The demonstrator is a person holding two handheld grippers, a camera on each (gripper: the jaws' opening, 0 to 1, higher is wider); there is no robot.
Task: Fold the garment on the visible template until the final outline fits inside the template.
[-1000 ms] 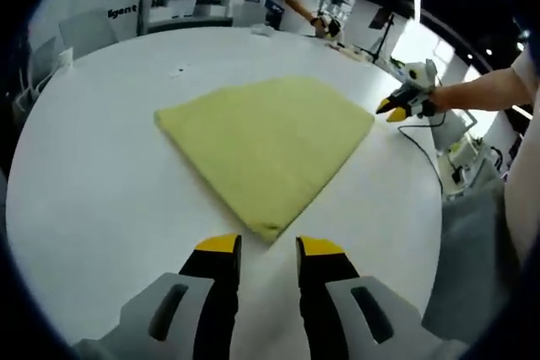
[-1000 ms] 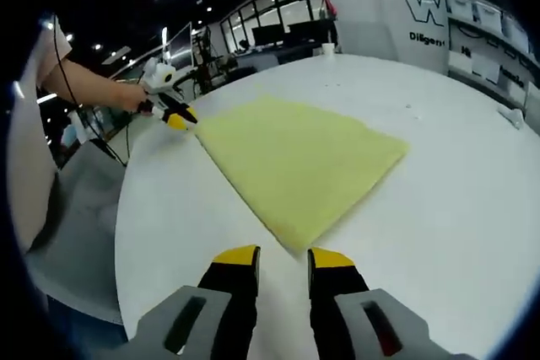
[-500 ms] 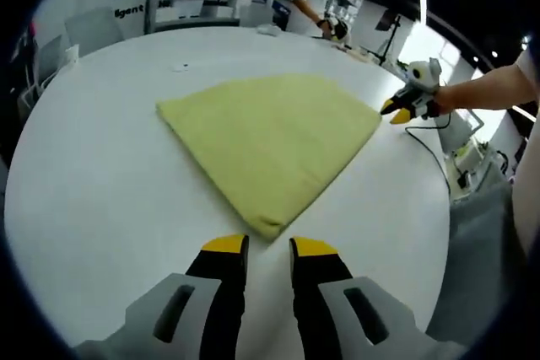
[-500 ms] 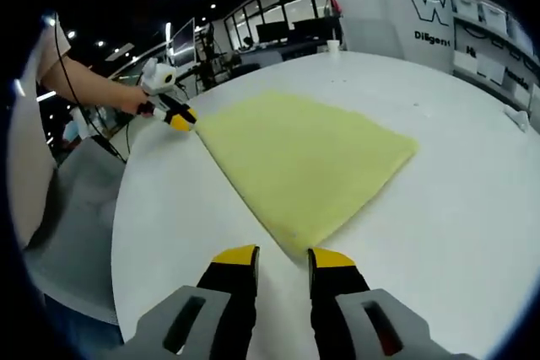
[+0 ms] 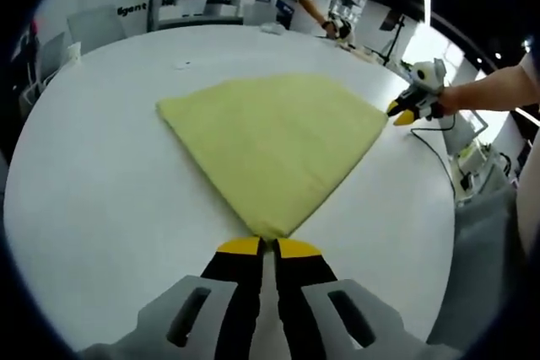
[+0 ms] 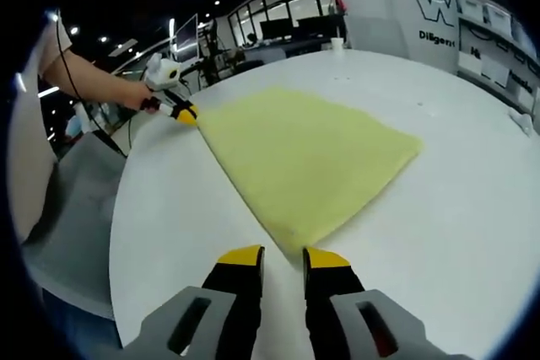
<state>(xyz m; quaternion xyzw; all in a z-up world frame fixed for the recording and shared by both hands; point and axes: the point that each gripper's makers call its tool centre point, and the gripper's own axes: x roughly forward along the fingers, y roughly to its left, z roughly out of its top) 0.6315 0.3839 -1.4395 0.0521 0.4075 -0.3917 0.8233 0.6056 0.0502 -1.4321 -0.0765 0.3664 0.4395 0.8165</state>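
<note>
Yellow soft garment [image 5: 270, 145] lies four-cornered on smooth white table [image 5: 93, 183]; left tongs [image 5: 261, 247] clenched at its corner, right tongs [image 6: 283, 254] released.

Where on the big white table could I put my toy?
Bare table lies wide beside the yellow cloth, on the side toward the shelves, and again past its far corner. It is crowded at the near corners, where the left gripper and right gripper reach the cloth.

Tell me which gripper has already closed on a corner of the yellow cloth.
The left gripper: its jaws are pinched together on the near corner of the yellow cloth. The right gripper is open, just short of its corner.
</note>
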